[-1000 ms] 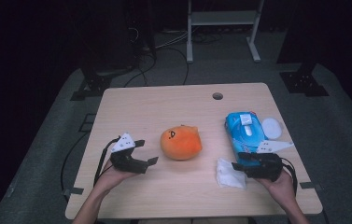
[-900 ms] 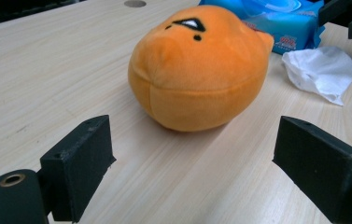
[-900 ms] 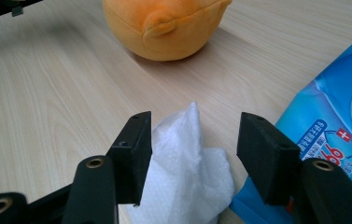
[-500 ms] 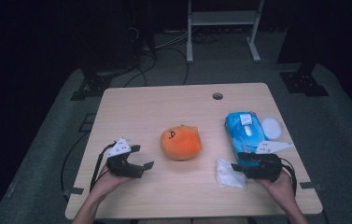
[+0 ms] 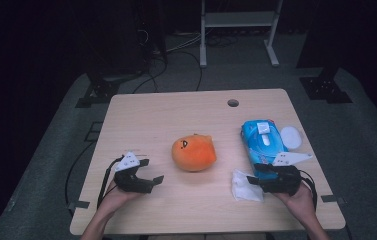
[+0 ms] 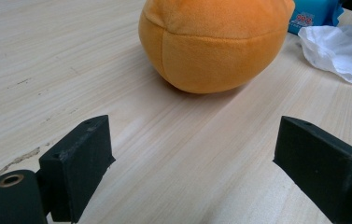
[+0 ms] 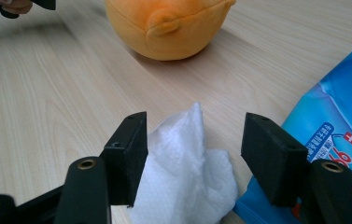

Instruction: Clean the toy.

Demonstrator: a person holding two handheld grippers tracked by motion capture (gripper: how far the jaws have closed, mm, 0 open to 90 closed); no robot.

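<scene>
An orange plush toy [image 5: 193,152] sits mid-table. My left gripper [image 5: 151,170] rests on the table to its left, open and empty. In the left gripper view its jaws [image 6: 192,154] stand wide apart, with the plush toy [image 6: 215,42] just ahead. My right gripper [image 5: 252,175] lies at the right, pointing left at a crumpled white wipe [image 5: 246,186]. Its jaws [image 7: 194,149] have just been opening. The wipe [image 7: 187,186] stands loose between them, with a gap at the right pad. A blue wipes pack [image 5: 263,140] lies beside that gripper.
The wooden table [image 5: 176,115] has a small round hole [image 5: 233,103] near its far edge. A white round lid [image 5: 291,136] lies right of the pack. The blue pack [image 7: 337,121] sits close against the right jaw. Dark floor, cables and stands surround the table.
My left gripper has slid a little toward the table's near edge. The right hand has kept its place by the wipe.
</scene>
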